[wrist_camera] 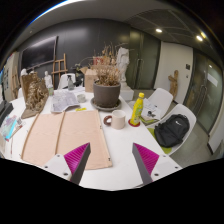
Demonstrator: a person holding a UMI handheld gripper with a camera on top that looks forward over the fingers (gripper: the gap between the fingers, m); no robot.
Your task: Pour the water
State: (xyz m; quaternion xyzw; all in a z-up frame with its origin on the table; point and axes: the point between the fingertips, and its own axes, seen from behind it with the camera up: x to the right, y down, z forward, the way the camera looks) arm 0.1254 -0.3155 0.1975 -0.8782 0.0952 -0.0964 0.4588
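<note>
White table fills the foreground, cluttered workshop beyond. Yellow bottle stands upright, long axis vertical, cap up, well ahead of the gripper and off toward its right finger, near a tape roll and a big plant pot. Fingers apart, nothing between them. Best approach, I'd say: swing right, stay level, straddle the bottle mid-body before closing.

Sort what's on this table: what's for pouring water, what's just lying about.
For the job:
gripper, open, holding nothing
yellow bottle, probably
white cup, probably

Lying about:
potted plant
tape roll
black bag
cardboard sheets
</note>
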